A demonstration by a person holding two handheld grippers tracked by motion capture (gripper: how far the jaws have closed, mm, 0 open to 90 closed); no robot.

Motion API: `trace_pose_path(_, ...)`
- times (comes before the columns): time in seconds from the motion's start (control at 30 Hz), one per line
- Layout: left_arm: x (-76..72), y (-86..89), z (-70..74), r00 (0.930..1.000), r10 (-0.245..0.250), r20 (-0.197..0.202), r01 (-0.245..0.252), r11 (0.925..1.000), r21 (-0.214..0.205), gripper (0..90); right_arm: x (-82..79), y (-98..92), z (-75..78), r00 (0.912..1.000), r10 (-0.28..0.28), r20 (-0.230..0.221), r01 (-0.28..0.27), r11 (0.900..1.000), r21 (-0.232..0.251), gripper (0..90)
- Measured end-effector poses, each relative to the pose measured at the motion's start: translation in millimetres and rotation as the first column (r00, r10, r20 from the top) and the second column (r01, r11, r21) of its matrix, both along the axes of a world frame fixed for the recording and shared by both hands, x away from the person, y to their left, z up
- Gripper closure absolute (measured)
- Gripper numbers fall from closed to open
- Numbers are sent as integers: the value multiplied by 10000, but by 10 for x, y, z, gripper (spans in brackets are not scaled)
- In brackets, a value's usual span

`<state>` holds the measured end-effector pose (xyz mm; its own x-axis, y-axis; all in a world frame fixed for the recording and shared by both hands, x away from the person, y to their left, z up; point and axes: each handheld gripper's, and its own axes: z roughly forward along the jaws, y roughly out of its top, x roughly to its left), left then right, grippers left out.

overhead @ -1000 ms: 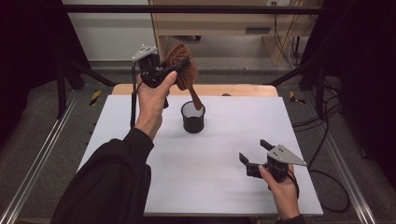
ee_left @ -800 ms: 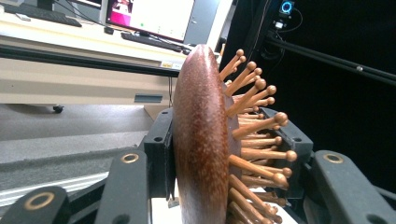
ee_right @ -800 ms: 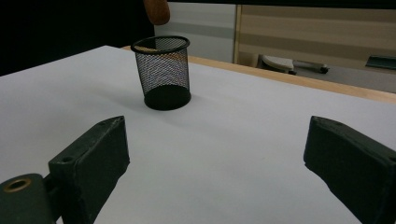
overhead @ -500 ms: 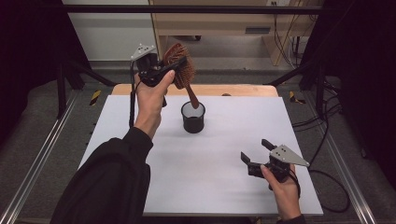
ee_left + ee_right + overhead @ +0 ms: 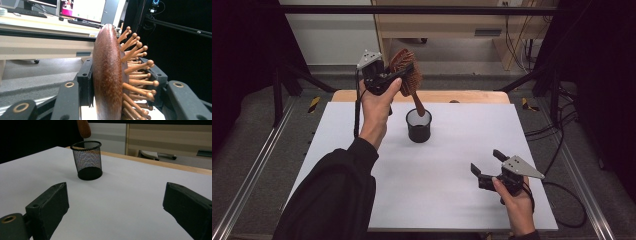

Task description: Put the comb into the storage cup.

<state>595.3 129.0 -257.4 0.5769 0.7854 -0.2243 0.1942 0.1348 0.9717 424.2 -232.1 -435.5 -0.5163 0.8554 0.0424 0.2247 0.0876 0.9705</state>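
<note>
My left gripper (image 5: 399, 74) is raised above the table's far side, shut on the head of a brown wooden hairbrush (image 5: 404, 70). The brush handle (image 5: 418, 105) slopes down towards a black mesh cup (image 5: 418, 125), its tip just above the rim. In the left gripper view the brush (image 5: 107, 75) stands on edge between the jaws, one pad on its smooth back, the other against its round-tipped pins (image 5: 137, 72). My right gripper (image 5: 486, 163) rests open near the table's front right, nothing between its jaws. Ahead of it in the right gripper view stands the cup (image 5: 88, 160), the handle tip (image 5: 83, 127) over it.
The white tabletop (image 5: 452, 165) has a wooden strip (image 5: 472, 97) along its far edge. Metal rails (image 5: 252, 175) run along both sides. A shelf unit (image 5: 452, 25) and cables lie beyond the table. Desk with monitors (image 5: 80, 10) shows in the left gripper view.
The left hand has shifted slightly with the brush, bringing the handle tip closer over the cup. The right gripper has stayed where it was.
</note>
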Motion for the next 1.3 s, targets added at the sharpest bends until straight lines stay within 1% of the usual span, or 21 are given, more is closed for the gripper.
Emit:
trace_pose_path(0.03, 0, -4, 2, 10000, 7, 21, -7, 10000, 14, 508, -4, 3, 3, 10000, -38, -14, 38, 10000, 71, 68)
trace_pose_path(0.13, 3, -4, 3, 10000, 15, 70, -15, 10000, -7, 508, -8, -2, 4, 10000, 24, -7, -24, 10000, 27, 68)
trace_pose_path(0.27, 9, -27, -27, 10000, 22, -75, -22, 10000, 54, 507, -5, -1, 1, 10000, 95, 14, -95, 9999, -78, 68)
trace_pose_path(0.37, 18, -59, -77, 9999, -10, -105, 12, 9999, 129, 508, -5, -7, -2, 10000, 78, -4, -78, 9999, -63, 68)
trace_pose_path(0.63, 77, -58, -222, 9996, 97, -277, -96, 10000, 27, 508, 16, 14, -21, 10000, 50, -86, -50, 10000, -58, 64)
trace_pose_path(0.83, 93, -36, -321, 9989, 149, -448, -140, 9997, 197, 508, 7, 14, -23, 9999, 79, -120, -80, 9999, -106, 64)
trace_pose_path(1.1, 104, -51, -359, 9986, 91, -515, -73, 9994, 338, 507, 10, 28, -28, 9999, 112, -107, -115, 9997, -209, 61)
trace_pose_path(1.23, 101, -56, -400, 9986, 37, -537, -16, 9992, 402, 507, 6, 26, -34, 9999, 123, -101, -126, 9996, -235, 61)
trace_pose_path(1.3, 112, -51, -428, 9981, 57, -608, -29, 9990, 451, 507, 6, 34, -33, 9998, 149, -106, -152, 9995, -268, 60)
